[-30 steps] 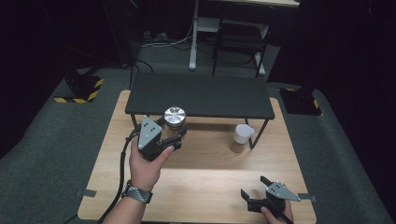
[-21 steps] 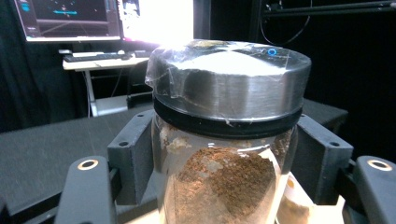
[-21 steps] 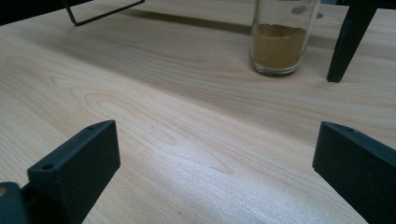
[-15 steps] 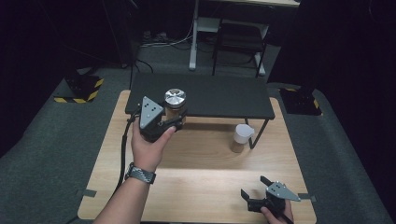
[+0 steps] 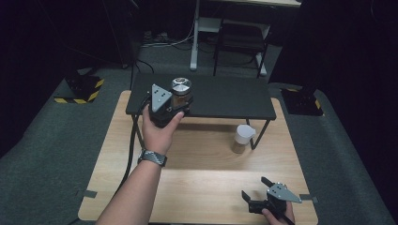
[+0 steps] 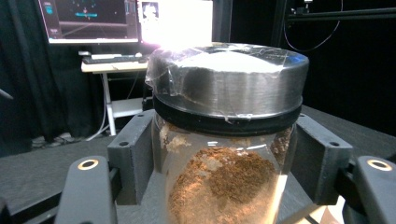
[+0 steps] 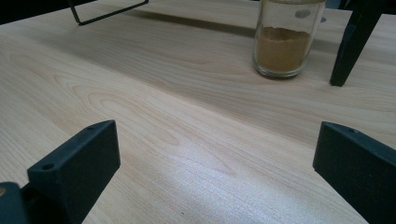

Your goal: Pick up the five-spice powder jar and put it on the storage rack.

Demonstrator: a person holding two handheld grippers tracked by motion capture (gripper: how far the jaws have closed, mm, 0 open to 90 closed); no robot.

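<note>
A small jar of brown powder is standing on the wooden table. It is sitting just beside the black shelf's leg.

Left tool clamped, right tool agape.

We hold a jar clamped in our left gripper over the black shelf; our right gripper rests wide-jawed on the table.

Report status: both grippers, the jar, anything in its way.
Left gripper shut on metal-lidded jar, above black shelf. Right gripper open, low over table. Nothing blocking.
</note>
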